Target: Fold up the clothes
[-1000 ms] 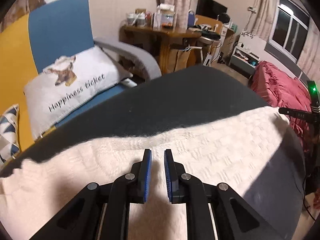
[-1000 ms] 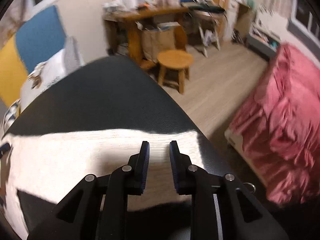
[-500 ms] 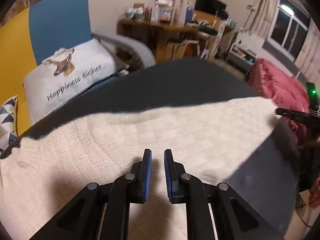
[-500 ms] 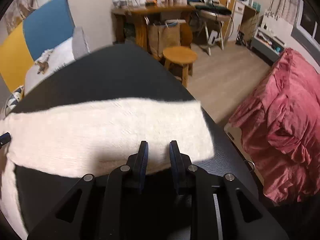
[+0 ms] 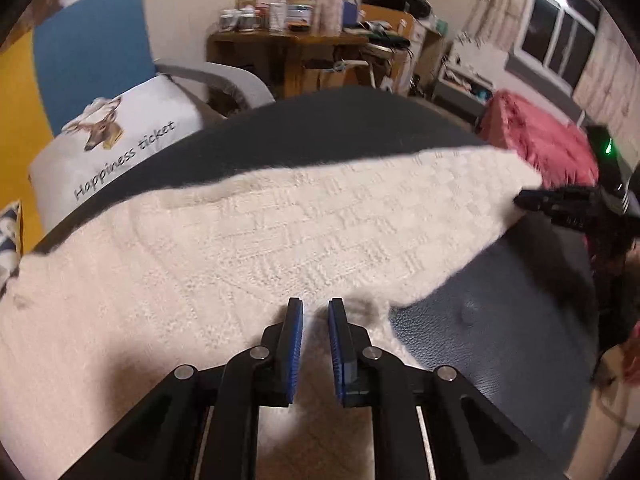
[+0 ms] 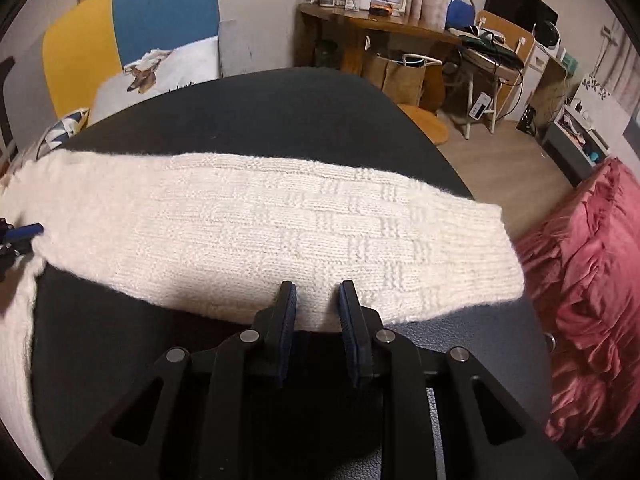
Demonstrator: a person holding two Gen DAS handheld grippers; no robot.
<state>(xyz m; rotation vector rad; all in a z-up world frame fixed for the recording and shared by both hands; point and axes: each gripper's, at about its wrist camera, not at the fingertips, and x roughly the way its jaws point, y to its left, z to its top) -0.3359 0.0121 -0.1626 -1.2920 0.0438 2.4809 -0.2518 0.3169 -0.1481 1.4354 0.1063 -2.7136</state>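
A cream knitted garment (image 5: 280, 232) lies across a dark round leather table (image 5: 360, 128). One long band of it (image 6: 280, 232) stretches from left to right and hangs slightly raised above the table. My left gripper (image 5: 315, 308) is shut on the garment where this band begins, with cream knit between its blue pads. In the right wrist view its tip (image 6: 24, 232) shows at the band's left end. My right gripper (image 6: 316, 292) is shut on the band's near edge close to its right end. The left wrist view catches it (image 5: 560, 204) at the band's far corner.
A blue and yellow chair with a printed white cushion (image 5: 116, 136) stands behind the table on the left. A cluttered wooden desk (image 6: 380, 32) and a round stool (image 6: 428, 128) are at the back. A red ruffled cover (image 6: 592, 280) lies to the right. The table's near right (image 5: 500, 340) is bare leather.
Both grippers have carried the cream band forward over the dark table. It now reaches further across and shows its full length. Neither finger gap has changed.
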